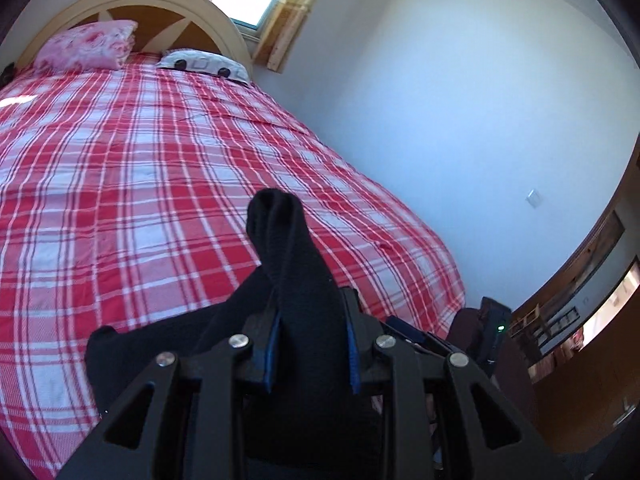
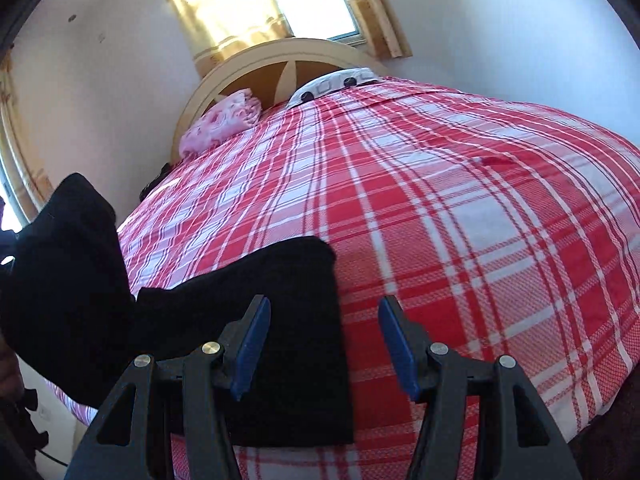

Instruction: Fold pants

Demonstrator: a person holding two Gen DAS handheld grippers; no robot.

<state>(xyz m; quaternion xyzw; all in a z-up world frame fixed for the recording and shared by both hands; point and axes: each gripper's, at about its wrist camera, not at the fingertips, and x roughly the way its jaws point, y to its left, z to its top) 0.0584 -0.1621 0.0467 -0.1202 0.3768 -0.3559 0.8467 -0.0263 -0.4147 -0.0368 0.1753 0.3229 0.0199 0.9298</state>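
Observation:
Black pants (image 2: 280, 320) lie on a bed with a red and white plaid cover (image 2: 460, 220), near its front edge. My left gripper (image 1: 312, 344) is shut on a thick bunch of the black pants (image 1: 296, 264), which sticks up past the blue pads and trails down to the left onto the bed. In the right wrist view that lifted part of the pants (image 2: 68, 272) hangs at the left. My right gripper (image 2: 324, 344) stands open just above the flat part of the pants and its right edge, with nothing pressed between its pads.
A pink folded blanket (image 1: 88, 46) and a white patterned pillow (image 1: 204, 65) lie by the cream headboard (image 1: 160, 0). A window with yellow curtains (image 2: 240, 4) is behind it. A white wall (image 1: 460, 120) runs close along the bed's right side.

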